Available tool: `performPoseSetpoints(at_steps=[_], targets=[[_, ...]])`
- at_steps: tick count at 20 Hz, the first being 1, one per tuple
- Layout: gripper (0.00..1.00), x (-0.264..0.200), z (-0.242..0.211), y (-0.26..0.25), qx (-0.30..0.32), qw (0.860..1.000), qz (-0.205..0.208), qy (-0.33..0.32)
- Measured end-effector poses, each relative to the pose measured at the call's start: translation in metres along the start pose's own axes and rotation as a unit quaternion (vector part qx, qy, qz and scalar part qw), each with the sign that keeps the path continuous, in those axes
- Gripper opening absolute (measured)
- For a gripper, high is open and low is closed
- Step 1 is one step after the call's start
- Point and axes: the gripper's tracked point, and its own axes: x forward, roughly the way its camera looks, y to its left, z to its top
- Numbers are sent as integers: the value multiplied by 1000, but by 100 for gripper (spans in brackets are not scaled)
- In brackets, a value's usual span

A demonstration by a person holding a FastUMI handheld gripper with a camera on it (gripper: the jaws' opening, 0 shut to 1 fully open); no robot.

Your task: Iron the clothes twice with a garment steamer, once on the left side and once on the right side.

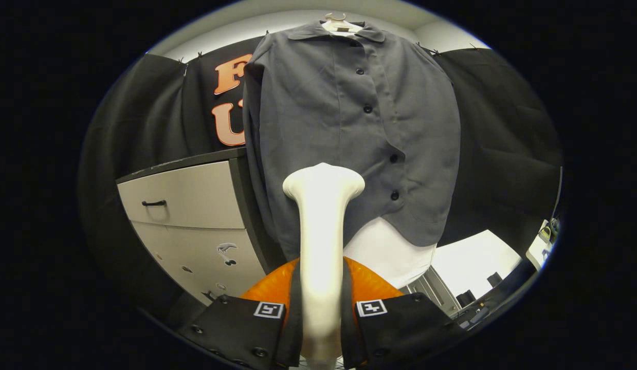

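the gripper (321, 313) is clamped on the slim cream-white plastic garment steamer (322, 231), both fingers pressing the sides of its neck, and the steamer's long axis runs straight forward from between the fingers, ending in a flared, flattened head. the task's thing, a grey button-front collared shirt (349, 128) of plain woven cloth, hangs upright dead ahead, beyond that head, on a pale hanger (338, 23) whose hook shows above the collar. the steamer head sits in front of the lower part of the shirt, just left of the button line; whether it is touching the cloth or a little short of it i cannot tell, since the fisheye view flattens depth. so the coming pass looks to turn on sliding the head along the left panel, with the right panel lying across the placket. counted: one steamer, one shirt, one hanger, five dark buttons (367, 108) visible down the front. a rounded orange part (367, 282) sits just behind the fingers, and a white two-drawer cabinet with a dark top (189, 205) stands beside the shirt's left edge.
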Motion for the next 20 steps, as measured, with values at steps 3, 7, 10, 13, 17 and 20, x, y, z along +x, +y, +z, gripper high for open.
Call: performPoseSetpoints(at_steps=[3, 7, 10, 13, 17, 20], targets=[[38, -36, 33, -4, -15, 999, 6, -34], [37, -77, 83, -22, -20, 997, 7, -79], [37, -103, 124, -53, -22, 993, -7, -116], [37, -110, 165, -90, -19, 989, -23, -147], [37, -99, 209, -122, 4, 986, -18, -168], [37, -80, 231, -141, 26, 984, -14, -173]])
